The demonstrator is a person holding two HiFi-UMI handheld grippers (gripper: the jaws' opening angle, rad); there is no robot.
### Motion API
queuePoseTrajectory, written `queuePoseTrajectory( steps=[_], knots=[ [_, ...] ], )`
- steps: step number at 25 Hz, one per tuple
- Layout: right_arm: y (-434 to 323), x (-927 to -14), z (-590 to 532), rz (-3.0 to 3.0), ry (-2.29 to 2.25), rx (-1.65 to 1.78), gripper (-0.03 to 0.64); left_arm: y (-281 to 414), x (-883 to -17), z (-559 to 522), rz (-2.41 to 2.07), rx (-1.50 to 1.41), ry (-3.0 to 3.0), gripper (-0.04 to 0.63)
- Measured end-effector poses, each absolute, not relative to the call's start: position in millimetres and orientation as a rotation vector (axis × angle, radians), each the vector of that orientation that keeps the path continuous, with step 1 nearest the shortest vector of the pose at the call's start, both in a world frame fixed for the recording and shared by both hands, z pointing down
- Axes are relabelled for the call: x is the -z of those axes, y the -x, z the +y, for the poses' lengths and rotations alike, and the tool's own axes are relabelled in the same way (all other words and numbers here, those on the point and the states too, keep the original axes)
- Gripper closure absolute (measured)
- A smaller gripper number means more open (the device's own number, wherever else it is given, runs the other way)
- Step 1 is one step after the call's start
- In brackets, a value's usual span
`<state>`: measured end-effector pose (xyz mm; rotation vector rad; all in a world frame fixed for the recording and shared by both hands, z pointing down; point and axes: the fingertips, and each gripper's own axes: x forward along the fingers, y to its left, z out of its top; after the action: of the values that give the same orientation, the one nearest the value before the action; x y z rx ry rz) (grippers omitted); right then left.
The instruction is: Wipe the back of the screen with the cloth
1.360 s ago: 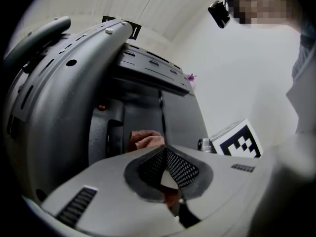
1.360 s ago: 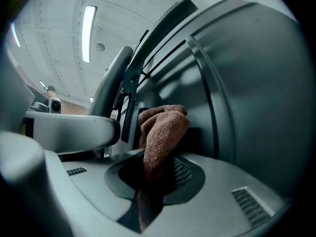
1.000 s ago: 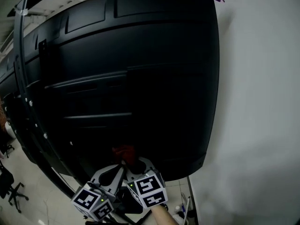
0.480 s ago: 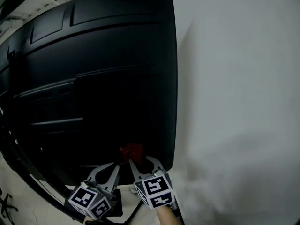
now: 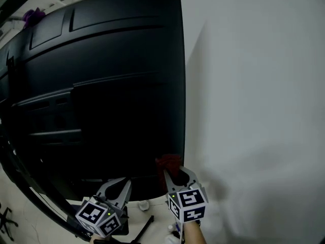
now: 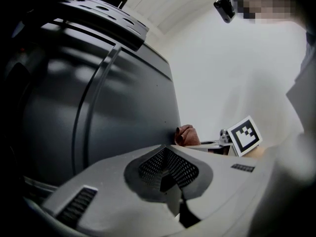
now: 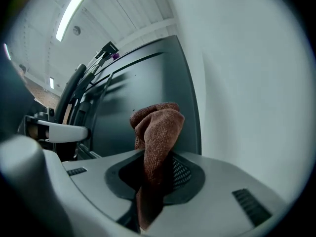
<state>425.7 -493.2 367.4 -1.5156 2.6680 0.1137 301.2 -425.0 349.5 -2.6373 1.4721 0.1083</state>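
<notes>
Rust-brown knitted cloth (image 7: 158, 130), bunched into a wad, is clamped by its lower end in the right gripper (image 5: 173, 173). The loose part stands up past the jaw tips. The wad sits at the lower right corner of the large black ribbed plastic back of the screen (image 5: 111, 85), close by the panel's right edge where it meets the plain white wall (image 5: 254, 85). Touching or just off the panel: neither view settles it. The left gripper (image 5: 120, 184) hangs beside it, lower and to the left, jaws together with nothing between them, doing no work. Judged step: a wiping pass along the bottom of the panel, now at its right end. The next move calls for pressing the wad flat to the plastic and sweeping back left or up a band, since most of the panel lies above. The ridges and recessed steps will want the cloth pushed into them. Hard to read: the dark lower panel (almost no detail), the stand and clutter beneath it, and the left side cut off by the frame. A small purple thing (image 5: 33, 16) on the top edge can't be identified.
</notes>
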Motion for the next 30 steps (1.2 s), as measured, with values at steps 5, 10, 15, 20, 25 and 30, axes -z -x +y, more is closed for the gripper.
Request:
queuePoseTrajectory(
  steps=[5,10,15,20,25,30],
  knots=[
    [-426,-366,-493,2.659,1.529,-0.114,0.546,-298,-352,-419,1.48,-0.086,2.645,0.583],
    [-411,-364,-472,2.652,1.495,-0.084,0.546,-282,-355,-409,1.507,-0.075,2.649,0.583],
    [-361,-360,-429,2.687,1.359,-0.109,0.546,-264,-359,-386,1.478,-0.057,2.666,0.583],
    [-298,-351,-382,2.695,1.21,-0.134,0.546,-224,-369,-353,1.468,-0.009,2.676,0.583],
    [-215,-356,-323,2.737,1.12,-0.158,0.546,-160,-370,-304,1.47,-0.009,2.647,0.583],
    [-148,-363,-284,2.712,1.139,-0.162,0.545,-91,-376,-266,1.465,0.002,2.645,0.583]
  ],
)
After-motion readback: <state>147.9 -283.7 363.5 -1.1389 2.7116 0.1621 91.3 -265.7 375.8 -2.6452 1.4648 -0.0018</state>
